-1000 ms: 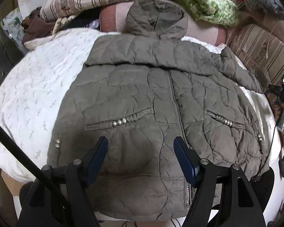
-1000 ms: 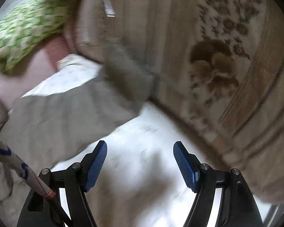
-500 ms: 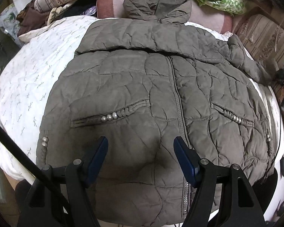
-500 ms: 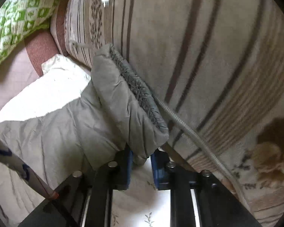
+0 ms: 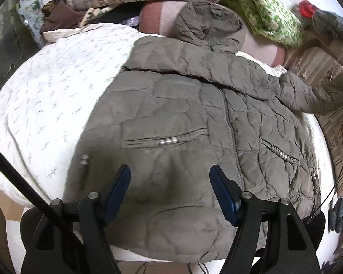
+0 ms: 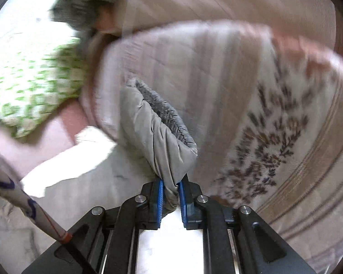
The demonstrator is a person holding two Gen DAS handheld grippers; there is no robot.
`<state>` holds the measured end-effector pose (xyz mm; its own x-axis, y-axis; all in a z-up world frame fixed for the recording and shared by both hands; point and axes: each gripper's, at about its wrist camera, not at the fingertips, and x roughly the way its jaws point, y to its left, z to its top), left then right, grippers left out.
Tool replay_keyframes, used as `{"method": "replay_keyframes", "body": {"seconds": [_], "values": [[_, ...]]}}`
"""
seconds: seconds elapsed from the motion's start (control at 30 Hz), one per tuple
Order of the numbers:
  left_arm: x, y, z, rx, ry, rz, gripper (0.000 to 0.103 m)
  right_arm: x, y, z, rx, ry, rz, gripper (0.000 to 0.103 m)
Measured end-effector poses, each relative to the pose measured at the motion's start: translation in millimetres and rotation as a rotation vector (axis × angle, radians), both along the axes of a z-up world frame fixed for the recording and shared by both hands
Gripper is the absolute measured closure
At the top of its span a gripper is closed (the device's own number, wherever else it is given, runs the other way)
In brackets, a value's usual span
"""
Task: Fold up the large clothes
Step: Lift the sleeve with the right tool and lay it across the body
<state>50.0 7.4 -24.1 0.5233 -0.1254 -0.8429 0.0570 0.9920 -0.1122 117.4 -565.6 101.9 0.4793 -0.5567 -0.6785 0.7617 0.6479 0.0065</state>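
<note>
Lying face-up and zipped on the white bed (image 5: 45,105), hood toward the pillows at its far edge, the quilted grey-brown jacket (image 5: 194,123) looks puffy, soft and light but bulky, likely to slump and spring back, so cuffs, hem and shoulder seams seem the surest places to grip. Right gripper (image 6: 170,196) has its fingers clenched on the sleeve cuff (image 6: 157,132) near the bed's right edge, beside the striped cushion (image 6: 274,91). Left gripper (image 5: 170,191) hovers over the hem at the near edge, fingers released wide, holding nothing.
</note>
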Motion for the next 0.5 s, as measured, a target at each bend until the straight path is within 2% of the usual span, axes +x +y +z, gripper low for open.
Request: {"method": "replay_keyframes", "body": {"seconds": [0.13,0.27,0.33,0.5], "values": [[-11.0,16.4,4.4,-0.002,-0.029,0.018,0.032,29.9,70.3,23.8,-0.013,-0.016,0.157,0.090],[-16.6,34.8,5.5,0.000,-0.053,0.046,0.032,72.4,149.7,32.2,-0.002,-0.027,0.328,0.090],[-17.4,44.4,4.3,-0.009,-0.054,0.062,0.032,96.7,201.8,29.8,0.021,-0.024,0.440,0.090],[-14.7,73.0,-2.2,-0.051,-0.044,0.106,0.032,149.0,322.3,-1.2,0.056,0.024,0.682,0.090]]}}
